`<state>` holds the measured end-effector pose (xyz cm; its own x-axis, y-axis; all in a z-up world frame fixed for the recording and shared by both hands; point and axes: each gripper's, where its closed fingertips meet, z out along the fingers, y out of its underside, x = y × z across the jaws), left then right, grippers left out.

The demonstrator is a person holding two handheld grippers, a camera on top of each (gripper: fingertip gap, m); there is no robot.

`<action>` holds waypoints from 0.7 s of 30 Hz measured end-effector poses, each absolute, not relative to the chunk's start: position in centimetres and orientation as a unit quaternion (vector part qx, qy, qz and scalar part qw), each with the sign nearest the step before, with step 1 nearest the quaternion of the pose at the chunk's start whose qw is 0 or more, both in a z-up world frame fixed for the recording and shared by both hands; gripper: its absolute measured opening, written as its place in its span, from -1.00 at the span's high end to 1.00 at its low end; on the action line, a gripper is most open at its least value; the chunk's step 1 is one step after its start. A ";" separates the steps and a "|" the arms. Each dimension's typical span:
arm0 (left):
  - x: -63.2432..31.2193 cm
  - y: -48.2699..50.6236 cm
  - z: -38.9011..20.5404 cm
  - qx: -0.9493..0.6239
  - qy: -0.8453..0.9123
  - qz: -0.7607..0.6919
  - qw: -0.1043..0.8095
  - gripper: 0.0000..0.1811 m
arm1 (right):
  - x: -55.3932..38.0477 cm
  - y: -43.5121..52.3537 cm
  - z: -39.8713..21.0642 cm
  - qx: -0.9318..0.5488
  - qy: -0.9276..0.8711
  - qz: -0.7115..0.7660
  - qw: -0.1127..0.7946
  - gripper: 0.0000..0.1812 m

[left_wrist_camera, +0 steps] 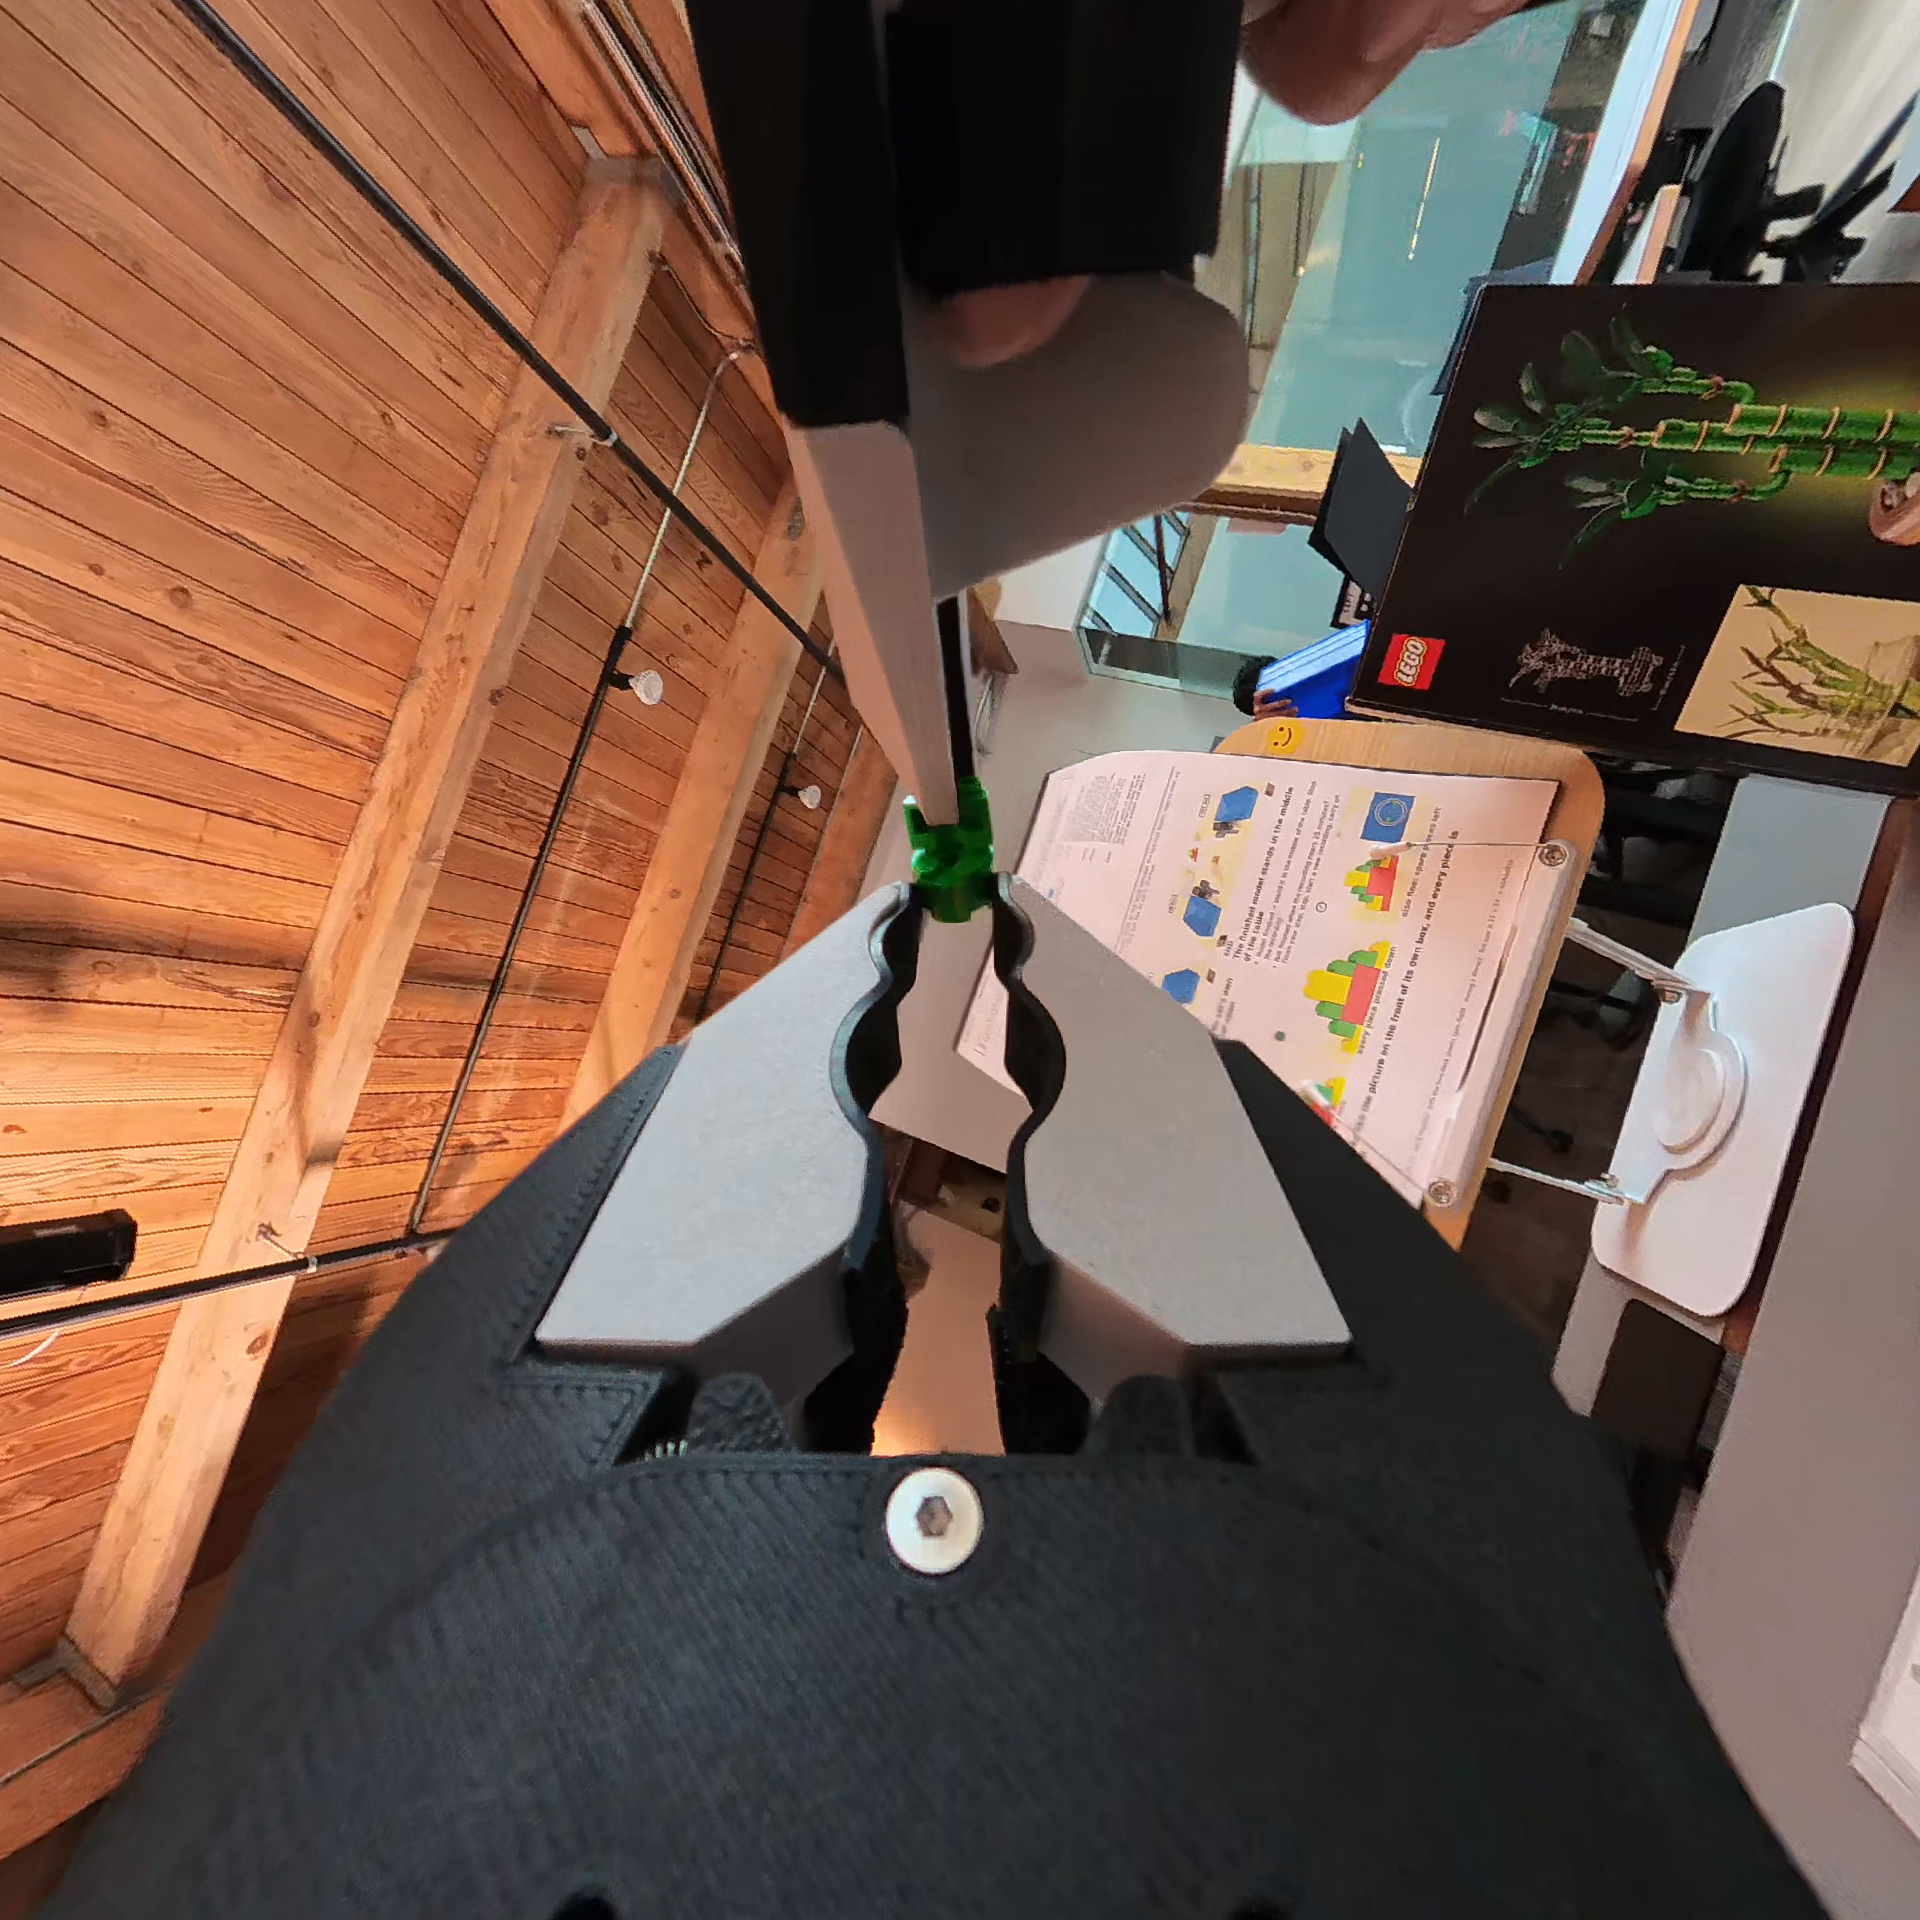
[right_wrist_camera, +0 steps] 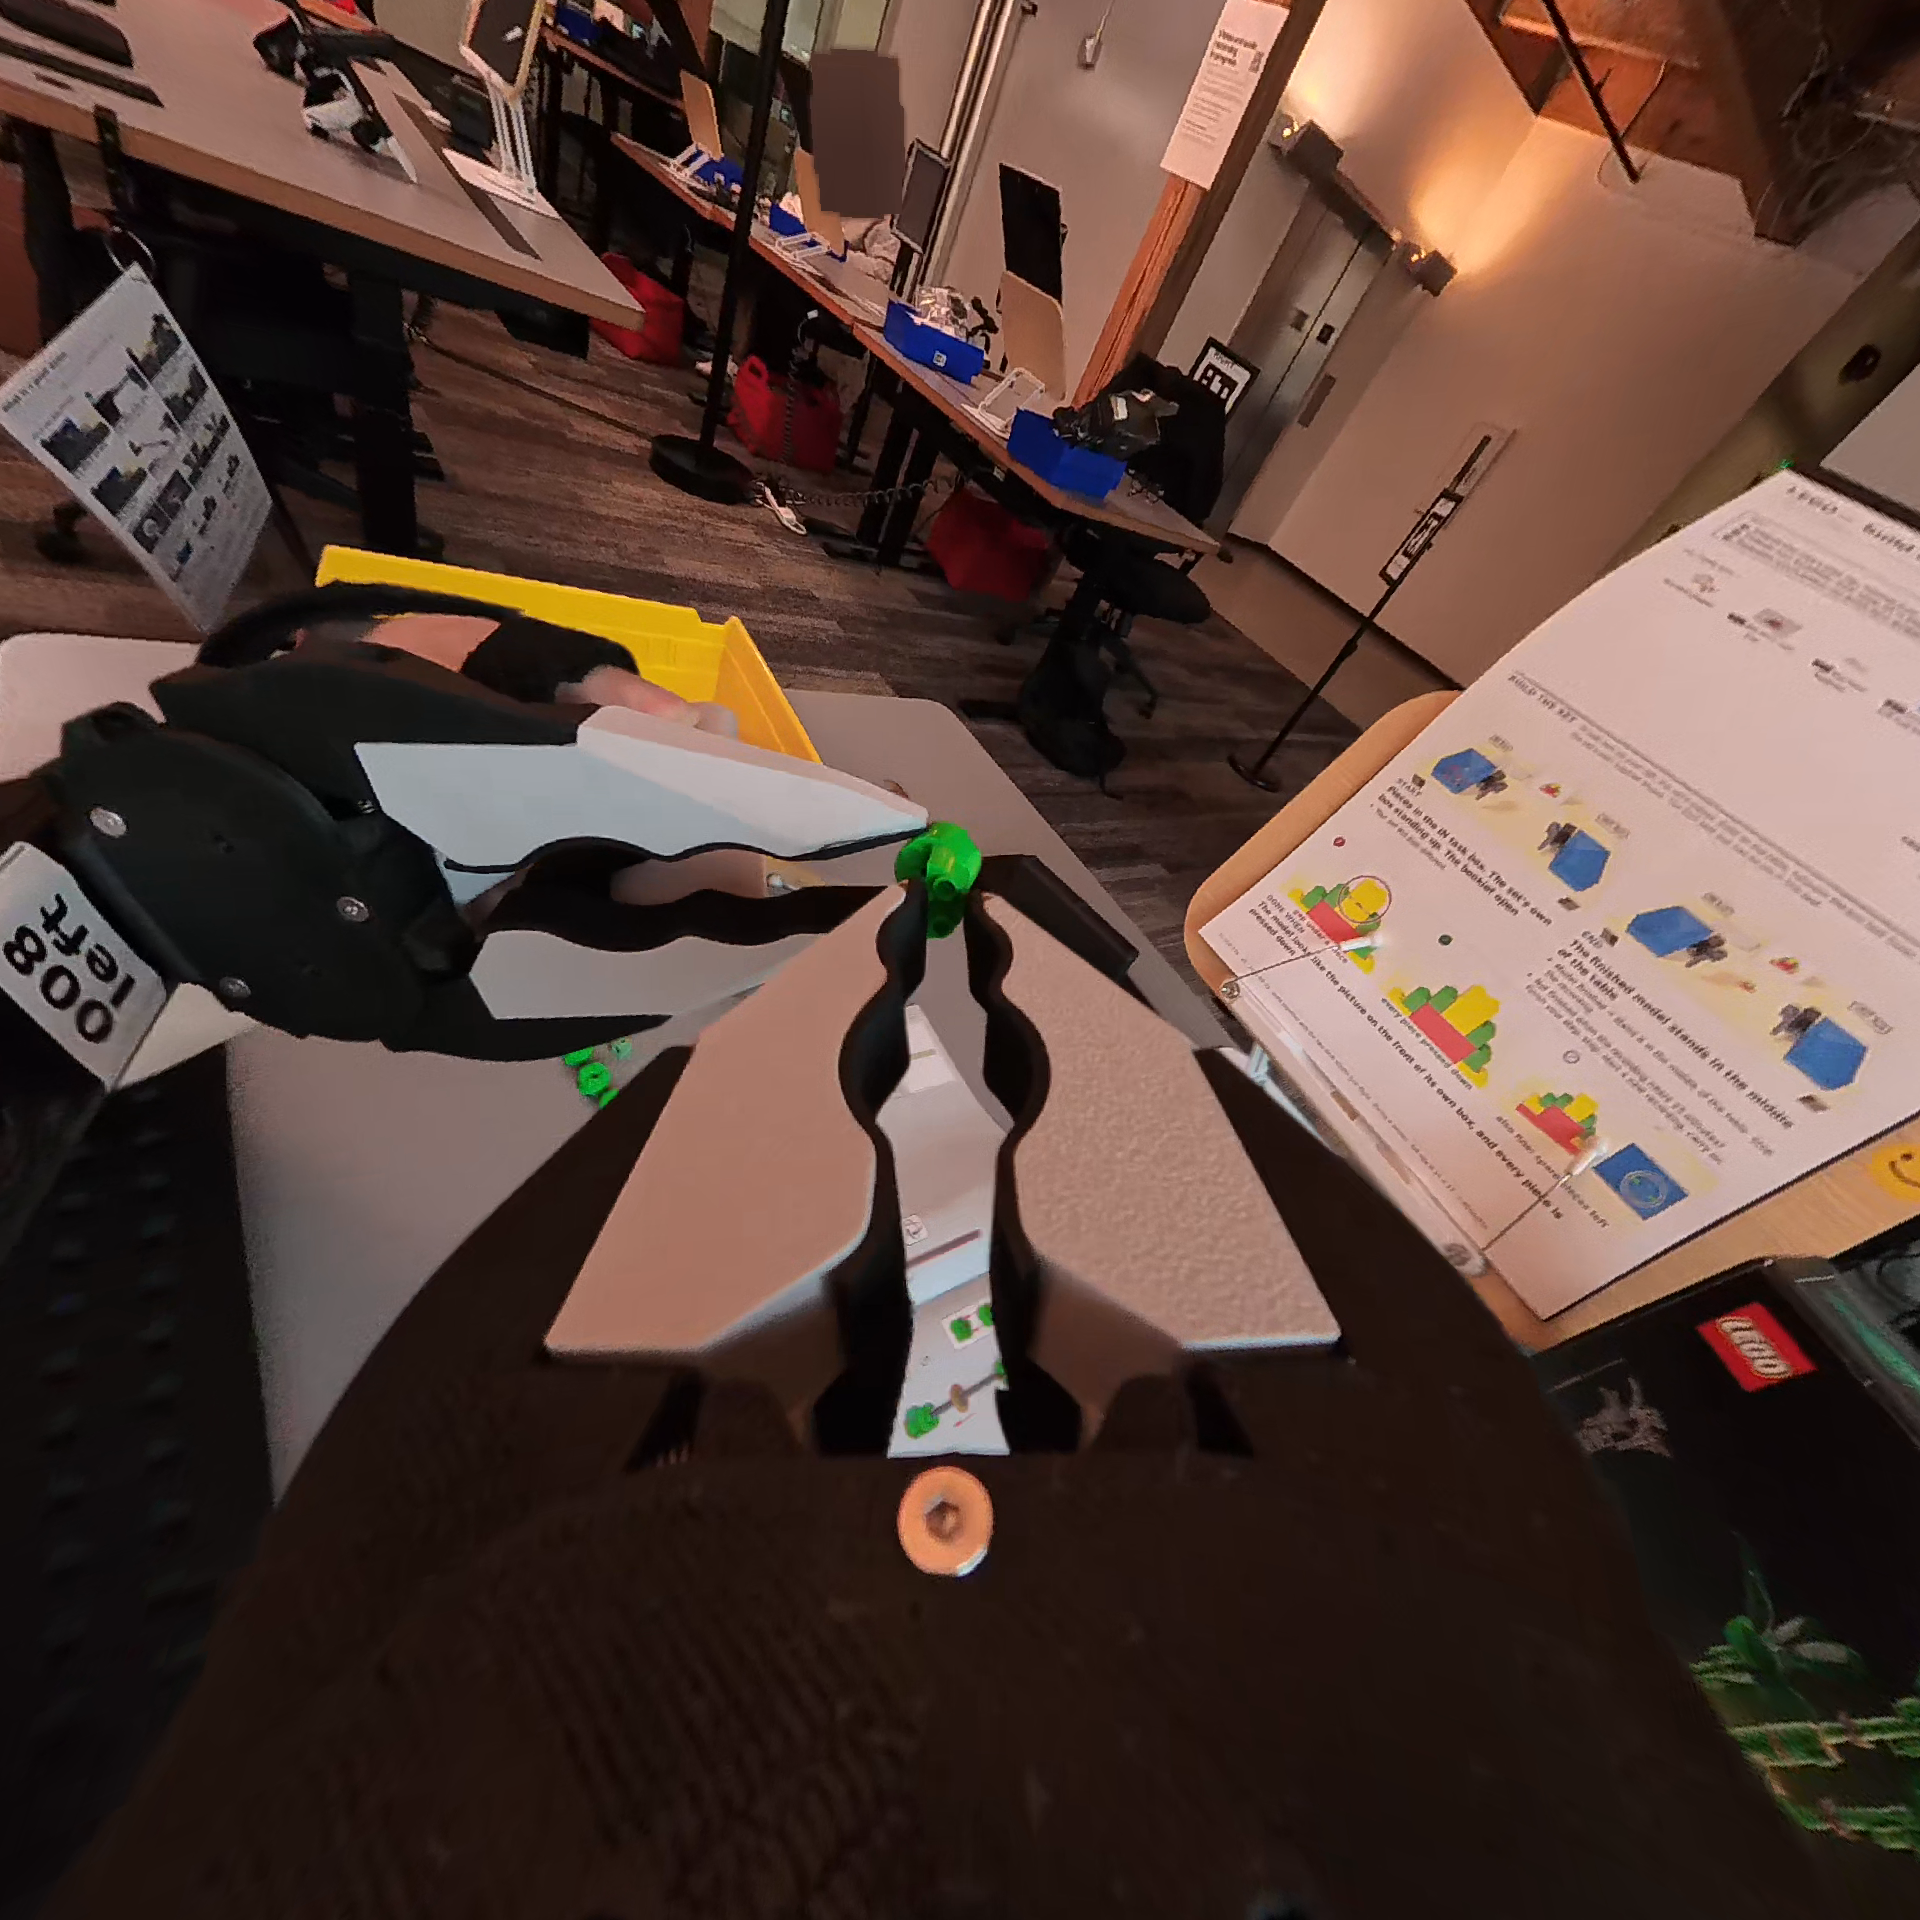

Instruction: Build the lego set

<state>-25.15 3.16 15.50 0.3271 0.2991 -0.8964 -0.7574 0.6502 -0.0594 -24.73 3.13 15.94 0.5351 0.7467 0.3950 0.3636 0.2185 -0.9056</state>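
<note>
Green lego piece [left_wrist_camera: 948, 854] pinched between two tools, left tool [left_wrist_camera: 954, 902], right tool [right_wrist_camera: 940, 902]

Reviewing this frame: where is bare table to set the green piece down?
Bare grey tabletop lies below the left gripper, beside loose green parts. Crowded: the yellow bin behind, the instruction stand to the right, and the booklet under the right gripper.

Small bright-green lego assembly [right_wrist_camera: 940, 871] of a few tiny knobbed pieces, held up in the air, pinched at both ends. Several loose green round pieces [right_wrist_camera: 597, 1068] lying on the grey table [right_wrist_camera: 416, 1164] below. Black lego box [left_wrist_camera: 1662, 520] standing upright beyond.
</note>
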 end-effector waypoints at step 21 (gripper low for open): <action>-26.3 -1.1 18.1 -0.127 0.394 0.371 0.831 0.88 | -26.1 -1.3 18.6 -0.440 -0.535 0.022 0.721 0.94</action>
